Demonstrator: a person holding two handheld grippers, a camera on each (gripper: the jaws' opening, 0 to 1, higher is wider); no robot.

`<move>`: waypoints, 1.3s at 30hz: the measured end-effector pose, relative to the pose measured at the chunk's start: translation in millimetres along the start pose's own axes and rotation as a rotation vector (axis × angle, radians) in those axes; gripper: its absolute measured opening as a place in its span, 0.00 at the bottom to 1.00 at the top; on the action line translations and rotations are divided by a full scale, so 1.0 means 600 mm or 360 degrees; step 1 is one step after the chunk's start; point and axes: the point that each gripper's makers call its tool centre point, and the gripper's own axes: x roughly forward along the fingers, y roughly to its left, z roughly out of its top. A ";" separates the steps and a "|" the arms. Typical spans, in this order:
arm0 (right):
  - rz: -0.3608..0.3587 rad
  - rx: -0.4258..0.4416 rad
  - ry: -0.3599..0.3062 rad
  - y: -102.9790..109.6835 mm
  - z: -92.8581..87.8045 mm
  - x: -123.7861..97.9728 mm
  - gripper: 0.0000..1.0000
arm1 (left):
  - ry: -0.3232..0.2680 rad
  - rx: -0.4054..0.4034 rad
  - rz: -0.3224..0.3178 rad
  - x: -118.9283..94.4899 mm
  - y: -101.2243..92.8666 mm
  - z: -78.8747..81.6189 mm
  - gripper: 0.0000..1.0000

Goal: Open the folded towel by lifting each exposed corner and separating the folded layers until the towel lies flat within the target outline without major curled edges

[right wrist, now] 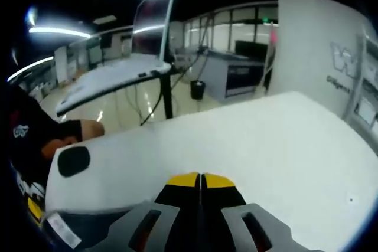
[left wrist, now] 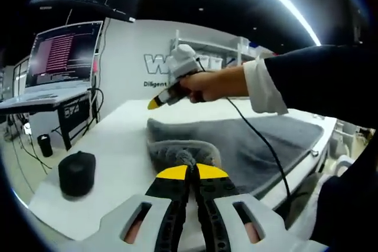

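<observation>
The grey towel (left wrist: pixel 248 140) lies on the white surface (left wrist: pixel 118 146), its near edge bunched. The left gripper (left wrist: pixel 189 170) has its jaws pinched tight on that bunched edge. The right gripper (right wrist: pixel 201 176), jaws closed and empty, hangs above the towel's far side, and a black cylinder (left wrist: pixel 77 172) stands on the surface beside the towel.

Left side: I see bare table (left wrist: pixel 112 140) at the frame's left, open to pass.
Obstacle: black cylinder (left wrist: pixel 77 172) stands lower left.
Centre: towel (left wrist: pixel 248 140) and cable (left wrist: pixel 266 146) cross my path.
Above: the right gripper (left wrist: pixel 155 103) blocks mid-frame.
</observation>
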 end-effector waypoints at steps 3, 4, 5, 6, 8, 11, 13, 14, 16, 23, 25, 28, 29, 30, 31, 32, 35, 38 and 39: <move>-0.0008 -0.0001 0.0016 -0.005 -0.008 0.002 0.00 | 0.0010 0.0009 0.0001 0.001 0.001 -0.007 0.04; -0.0010 0.0001 0.0017 -0.008 -0.010 0.001 0.00 | 0.0014 0.0033 0.0002 0.001 0.002 -0.010 0.04; -0.0016 0.0002 0.0019 -0.010 -0.012 0.001 0.00 | 0.0014 0.0047 0.0007 0.001 0.003 -0.011 0.05; -0.0021 -0.0003 0.0022 -0.012 -0.014 0.002 0.00 | 0.0016 0.0063 0.0016 -0.001 0.006 -0.012 0.05; -0.0030 -0.0013 0.0041 -0.015 -0.021 0.004 0.00 | 0.0009 0.0074 0.0026 -0.006 0.010 -0.010 0.06; -0.0030 -0.0042 0.0070 -0.014 -0.033 0.008 0.00 | -0.0040 0.0085 0.0064 -0.016 0.022 0.001 0.09; -0.0038 -0.0067 0.0090 -0.014 -0.040 0.011 0.00 | -0.0061 0.0089 0.0083 -0.024 0.028 0.009 0.10; -0.0036 -0.0071 0.0095 -0.014 -0.041 0.013 0.00 | -0.0078 0.0089 0.0093 -0.028 0.031 0.014 0.11; -0.0040 -0.0084 0.0103 -0.014 -0.045 0.018 0.00 | -0.0114 0.0082 0.0101 -0.035 0.032 0.027 0.11; -0.0040 -0.0184 0.0156 -0.009 -0.062 0.034 0.00 | -0.0108 0.0168 0.0028 -0.028 -0.003 0.033 0.03; -0.0057 -0.0237 0.0163 -0.012 -0.065 0.036 0.00 | -0.0043 0.0213 0.0022 -0.018 -0.011 0.019 0.02; -0.0062 -0.0304 0.0175 -0.013 -0.070 0.041 0.00 | 0.0022 0.0241 0.0009 -0.009 -0.020 0.006 0.01; -0.0060 -0.0319 0.0173 -0.013 -0.070 0.042 0.00 | 0.0061 0.0239 0.0018 -0.008 -0.020 -0.001 0.01; -0.0045 -0.0332 0.0162 -0.012 -0.070 0.044 0.00 | 0.0088 0.0238 0.0031 -0.007 -0.018 -0.005 0.01; -0.0033 -0.0362 0.0140 -0.009 -0.067 0.046 0.00 | 0.0141 0.0239 0.0051 -0.007 -0.015 -0.014 0.01; -0.0058 -0.0422 0.0097 -0.013 -0.059 0.046 0.00 | 0.0192 0.0261 0.0079 -0.007 -0.010 -0.021 0.01; -0.0053 -0.0429 0.0113 -0.012 -0.070 0.053 0.00 | 0.0260 0.0290 0.0114 -0.006 -0.007 -0.031 0.01; -0.0064 -0.0427 0.0091 -0.012 -0.065 0.053 0.00 | 0.0303 0.0277 0.0116 -0.008 -0.007 -0.040 0.01; -0.0063 -0.0428 0.0089 -0.012 -0.065 0.053 0.00 | 0.0320 0.0278 0.0125 -0.009 -0.005 -0.044 0.01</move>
